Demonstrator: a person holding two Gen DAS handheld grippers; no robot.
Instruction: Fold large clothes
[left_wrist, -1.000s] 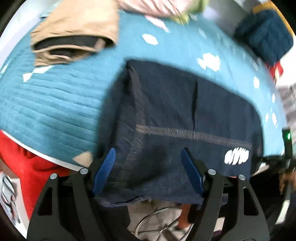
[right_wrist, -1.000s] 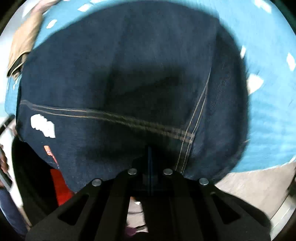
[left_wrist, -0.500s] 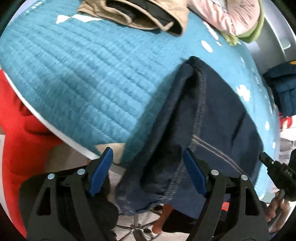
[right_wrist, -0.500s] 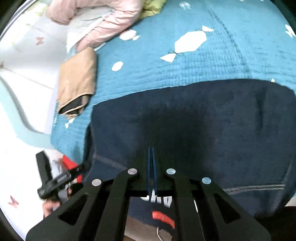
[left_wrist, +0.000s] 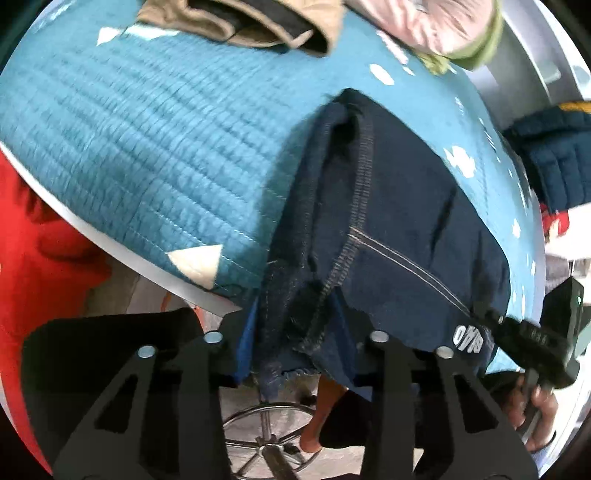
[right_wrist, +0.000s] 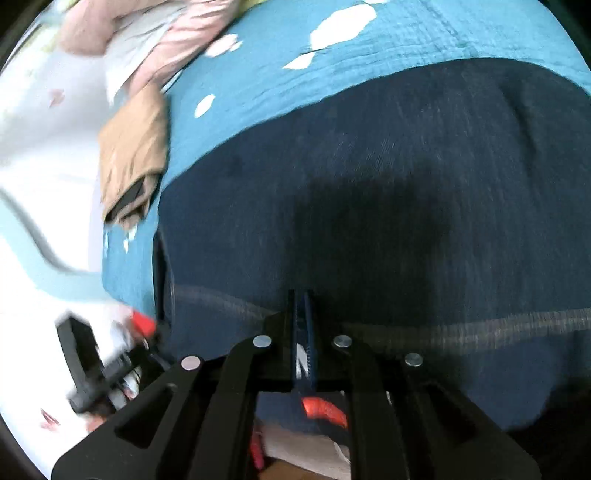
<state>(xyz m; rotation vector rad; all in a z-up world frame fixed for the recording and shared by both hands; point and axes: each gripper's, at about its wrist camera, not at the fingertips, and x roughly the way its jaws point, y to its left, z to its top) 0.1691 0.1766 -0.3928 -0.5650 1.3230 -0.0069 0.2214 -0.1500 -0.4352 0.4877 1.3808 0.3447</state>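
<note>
While two grippers are working at one garment, the counts and positions are running as follows.

Dark garment: one pair of navy denim jeans (left_wrist: 399, 206) is lying folded on the teal quilted cover (left_wrist: 147, 147), its near edge hanging off the cover's edge toward 6 o'clock in both wrist views.

Left gripper: the left gripper (left_wrist: 295, 332) is clamping a bunched, stitched hem of the jeans at 6 o'clock of its own view; its jaws have just been closing, and cloth is sitting between the blue pads.

Right gripper: the right gripper (right_wrist: 303, 332) is pinching a thin edge of the jeans with its jaws nearly together, at 6 o'clock of its view; in the left view it is showing at 4 o'clock, with a hand (left_wrist: 535, 410) around its handle.

Other clothes: one tan folded garment (right_wrist: 133, 155) is lying at 9 to 10 o'clock in the right view, one pink garment (right_wrist: 147, 40) at 11 o'clock, and one navy knitted piece (left_wrist: 554, 155) at 2 to 3 o'clock in the left view.

Writing: one white printed mark (left_wrist: 469, 334) is sitting on the jeans near the right gripper; its letters are too distorted to read.

Cover pattern: several white shapes are dotting the teal.
</note>
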